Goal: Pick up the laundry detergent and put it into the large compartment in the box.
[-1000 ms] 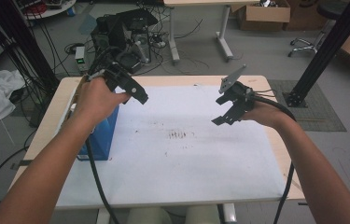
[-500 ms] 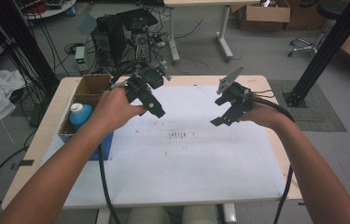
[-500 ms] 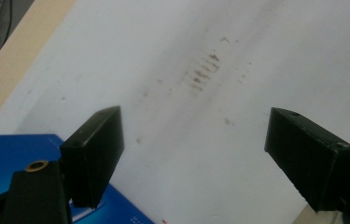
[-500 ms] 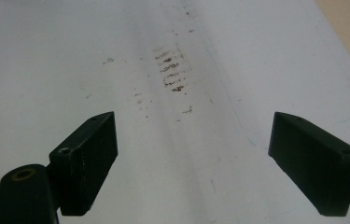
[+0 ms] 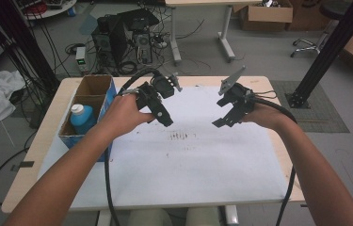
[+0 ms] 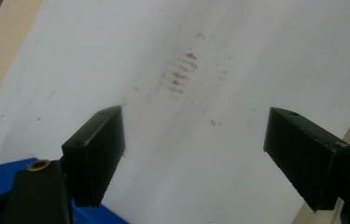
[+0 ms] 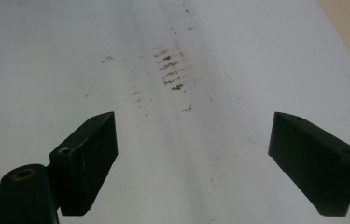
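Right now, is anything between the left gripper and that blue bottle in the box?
Yes. The blue bottle stands inside the cardboard box, so the box's right wall rises between it and the left gripper, which hangs open over the white sheet. Going in from above looks clear.

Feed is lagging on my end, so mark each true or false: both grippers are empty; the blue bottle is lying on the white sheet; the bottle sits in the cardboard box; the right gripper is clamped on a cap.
1. Both the left gripper and the right gripper are empty: true.
2. The blue bottle lies on the white sheet: false, it stands upright off the sheet.
3. The bottle sits in the cardboard box: true.
4. The right gripper is clamped on a cap: false, its jaws stand open over the bare sheet.
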